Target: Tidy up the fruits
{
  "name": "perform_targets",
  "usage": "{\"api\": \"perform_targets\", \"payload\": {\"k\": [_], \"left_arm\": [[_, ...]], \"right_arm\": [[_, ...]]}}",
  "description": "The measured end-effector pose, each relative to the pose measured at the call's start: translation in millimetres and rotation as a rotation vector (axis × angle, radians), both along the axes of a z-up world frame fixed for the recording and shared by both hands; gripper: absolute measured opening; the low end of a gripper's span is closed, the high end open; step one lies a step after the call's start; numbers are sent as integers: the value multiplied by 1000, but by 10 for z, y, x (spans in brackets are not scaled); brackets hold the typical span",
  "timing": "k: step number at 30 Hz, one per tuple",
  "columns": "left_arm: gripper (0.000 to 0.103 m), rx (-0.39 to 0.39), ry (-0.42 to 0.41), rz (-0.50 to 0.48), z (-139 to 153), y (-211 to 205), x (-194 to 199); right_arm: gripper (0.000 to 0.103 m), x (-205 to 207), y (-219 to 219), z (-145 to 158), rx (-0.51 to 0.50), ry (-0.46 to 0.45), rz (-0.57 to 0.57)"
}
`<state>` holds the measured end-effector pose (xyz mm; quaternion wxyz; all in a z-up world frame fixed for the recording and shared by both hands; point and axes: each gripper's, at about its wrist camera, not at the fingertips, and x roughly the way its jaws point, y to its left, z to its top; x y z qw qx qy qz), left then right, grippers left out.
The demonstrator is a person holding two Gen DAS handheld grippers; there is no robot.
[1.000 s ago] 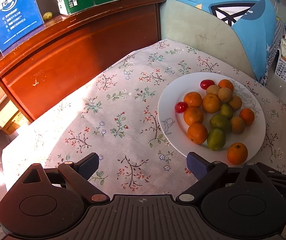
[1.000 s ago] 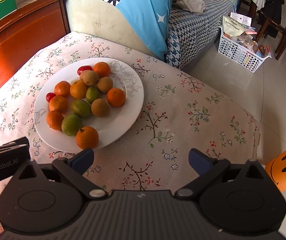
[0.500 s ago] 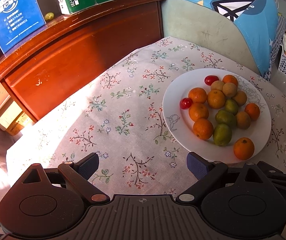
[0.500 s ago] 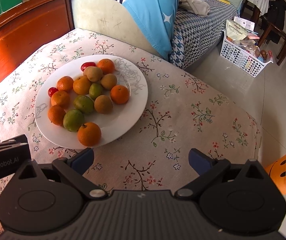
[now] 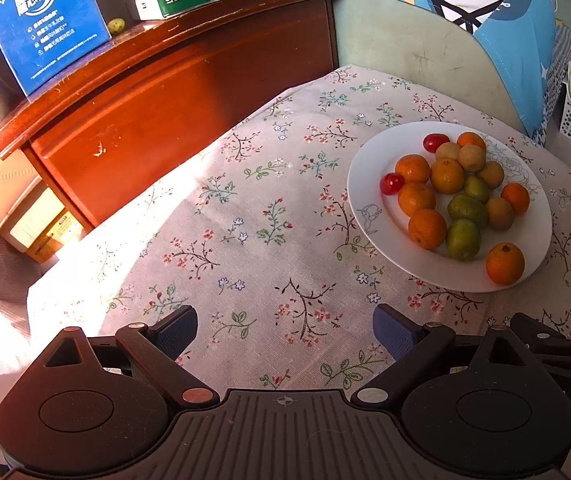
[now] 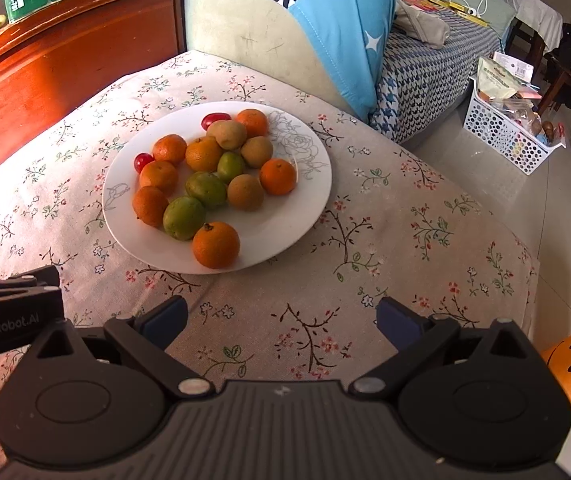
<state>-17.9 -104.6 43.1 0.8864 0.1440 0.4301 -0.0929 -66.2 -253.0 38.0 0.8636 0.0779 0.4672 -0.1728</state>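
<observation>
White plate (image 6: 309, 216) holding seven oranges (image 6: 216, 244), three green citrus (image 6: 184, 217), four brown kiwis (image 6: 245, 192), two cherry tomatoes (image 6: 216, 121), oval tomato lying 3-to-9 o'clock, left gripper (image 5: 284, 332) and right gripper (image 6: 281, 320) both released, empty.

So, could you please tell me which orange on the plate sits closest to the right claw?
The lone orange at the plate's near rim, next to a green fruit; the other oranges lie farther back.

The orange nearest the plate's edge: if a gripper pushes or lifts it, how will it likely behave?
The orange looks round and smooth, so a push would probably roll it, perhaps off the shallow white plate onto the tablecloth. It sits apart from the other fruits, so nothing blocks it. It seems firm enough for the open right gripper to pinch.
</observation>
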Motion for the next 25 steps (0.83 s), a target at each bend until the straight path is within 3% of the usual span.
{"api": "perform_targets", "payload": {"k": [18,25], "left_arm": [[96,-32,9,34,-57,536,-297],[96,-35,19,60,-103,691,-276]], "right_arm": [[100,-547,460,-294,110,-109,28],[102,-559,696,-423,17,-133,53]]}}
